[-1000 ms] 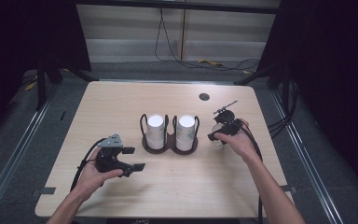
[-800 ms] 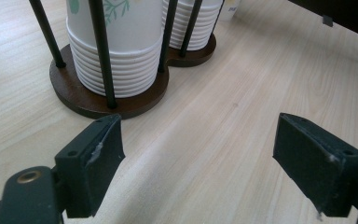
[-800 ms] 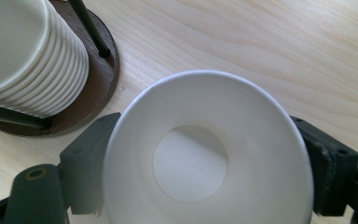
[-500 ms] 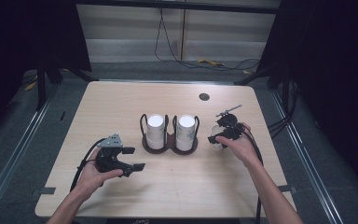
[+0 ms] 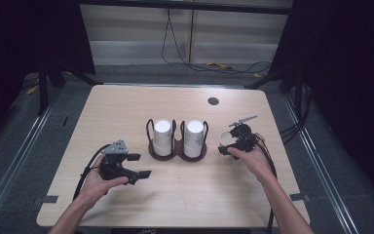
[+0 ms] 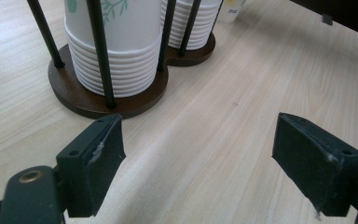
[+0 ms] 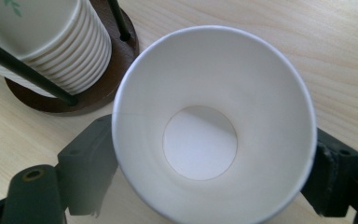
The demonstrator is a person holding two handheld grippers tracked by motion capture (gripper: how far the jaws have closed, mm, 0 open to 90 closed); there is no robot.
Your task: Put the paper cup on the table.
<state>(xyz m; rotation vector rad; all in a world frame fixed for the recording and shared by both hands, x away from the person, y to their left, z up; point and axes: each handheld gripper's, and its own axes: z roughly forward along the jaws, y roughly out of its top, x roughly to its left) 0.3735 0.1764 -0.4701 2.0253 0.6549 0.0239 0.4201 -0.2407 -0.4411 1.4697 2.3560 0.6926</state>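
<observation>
The left gripper (image 5: 139,165) rested near the table's (image 5: 126,105) front edge, jaws spread with nothing between them. Farther in, the right gripper (image 5: 231,141) had just been widening its jaws around 1 upright paper cup (image 7: 214,126) — just beside the 2-stack cup holder (image 5: 177,152).

A white paper cup (image 7: 214,130) stands mouth-up between the right gripper's (image 7: 209,182) black fingers (image 7: 86,168), which have just been opening; beside it, stacked cups (image 7: 51,42) sit on a brown holder base (image 7: 98,88) on the surface (image 7: 335,56)
</observation>
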